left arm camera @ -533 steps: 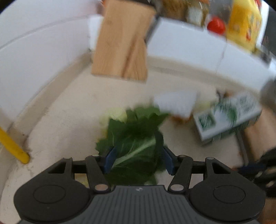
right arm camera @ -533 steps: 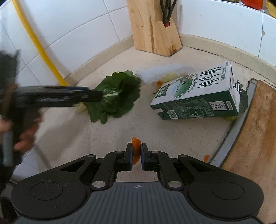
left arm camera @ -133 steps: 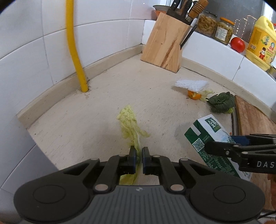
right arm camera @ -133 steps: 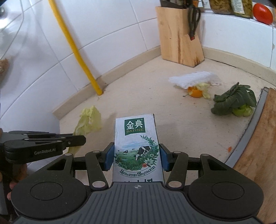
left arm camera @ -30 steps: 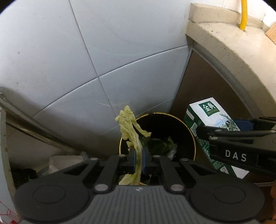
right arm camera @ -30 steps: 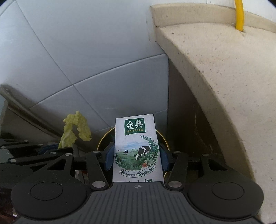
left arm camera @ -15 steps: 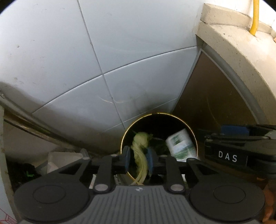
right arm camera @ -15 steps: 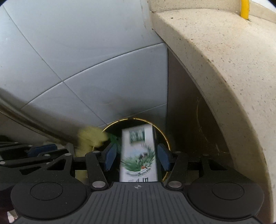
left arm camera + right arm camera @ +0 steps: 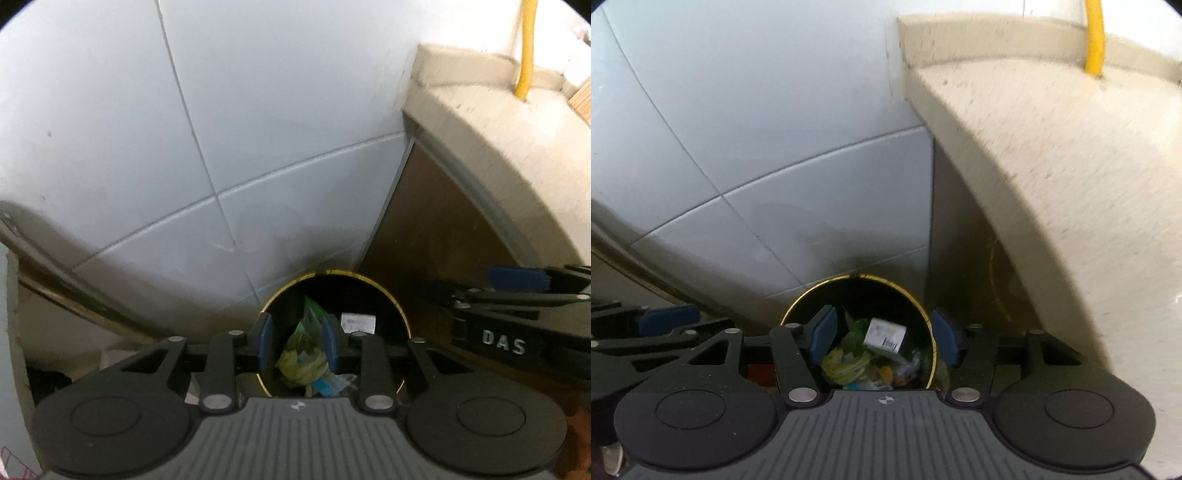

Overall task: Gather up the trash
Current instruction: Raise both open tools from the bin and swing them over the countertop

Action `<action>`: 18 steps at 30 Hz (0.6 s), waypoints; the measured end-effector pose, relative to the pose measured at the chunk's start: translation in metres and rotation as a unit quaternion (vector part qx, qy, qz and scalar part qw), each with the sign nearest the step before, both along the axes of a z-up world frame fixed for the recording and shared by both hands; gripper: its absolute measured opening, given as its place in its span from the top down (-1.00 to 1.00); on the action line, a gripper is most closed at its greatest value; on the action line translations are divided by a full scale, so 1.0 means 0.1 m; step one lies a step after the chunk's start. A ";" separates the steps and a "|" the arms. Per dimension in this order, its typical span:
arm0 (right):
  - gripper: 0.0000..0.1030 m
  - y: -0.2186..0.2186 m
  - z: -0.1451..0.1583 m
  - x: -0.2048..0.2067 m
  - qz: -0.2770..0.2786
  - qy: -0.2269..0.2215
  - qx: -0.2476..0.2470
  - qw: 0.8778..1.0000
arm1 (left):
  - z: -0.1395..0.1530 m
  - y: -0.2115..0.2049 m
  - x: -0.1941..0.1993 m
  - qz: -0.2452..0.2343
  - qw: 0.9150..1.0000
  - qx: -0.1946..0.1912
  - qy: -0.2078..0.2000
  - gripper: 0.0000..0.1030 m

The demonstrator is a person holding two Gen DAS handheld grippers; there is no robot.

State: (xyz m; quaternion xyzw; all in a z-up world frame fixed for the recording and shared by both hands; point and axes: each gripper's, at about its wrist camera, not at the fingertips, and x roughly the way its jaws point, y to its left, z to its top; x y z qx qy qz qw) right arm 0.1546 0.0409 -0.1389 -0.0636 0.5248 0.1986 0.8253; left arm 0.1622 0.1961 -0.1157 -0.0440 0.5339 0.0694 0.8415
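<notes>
Limp pale-yellow cabbage leaf (image 9: 846,363) and light, stiff white milk carton (image 9: 886,336), likely gripped by flat sides, lie in round gold-rimmed black bin (image 9: 932,354); left claw (image 9: 297,343) and right claw (image 9: 884,338) opening, empty.

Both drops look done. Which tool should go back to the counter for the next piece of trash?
Right, probably. The right tool hangs empty and opening over the bin, nearest the counter edge. The left tool, also empty and opening, sits on the wall side.

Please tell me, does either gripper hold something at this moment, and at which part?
Nothing is held. Both the left gripper, its jaws opening, and the right gripper, also opening, are empty above the bin; the milk carton and pale leaf lie inside.
</notes>
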 end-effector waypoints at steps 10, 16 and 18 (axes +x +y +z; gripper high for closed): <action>-0.40 -0.07 0.69 -0.22 0.013 -0.128 -0.048 0.990 | 0.25 0.04 -0.08 0.005 0.997 -0.017 -0.073 0.50; -0.50 -0.27 1.02 -0.33 0.002 -0.185 -0.059 0.981 | 0.32 -0.01 -0.13 -0.009 0.995 -0.007 -0.097 0.40; -0.51 -0.38 1.10 -0.36 -0.005 -0.203 -0.070 0.977 | 0.34 -0.05 -0.16 -0.013 0.994 -0.004 -0.105 0.40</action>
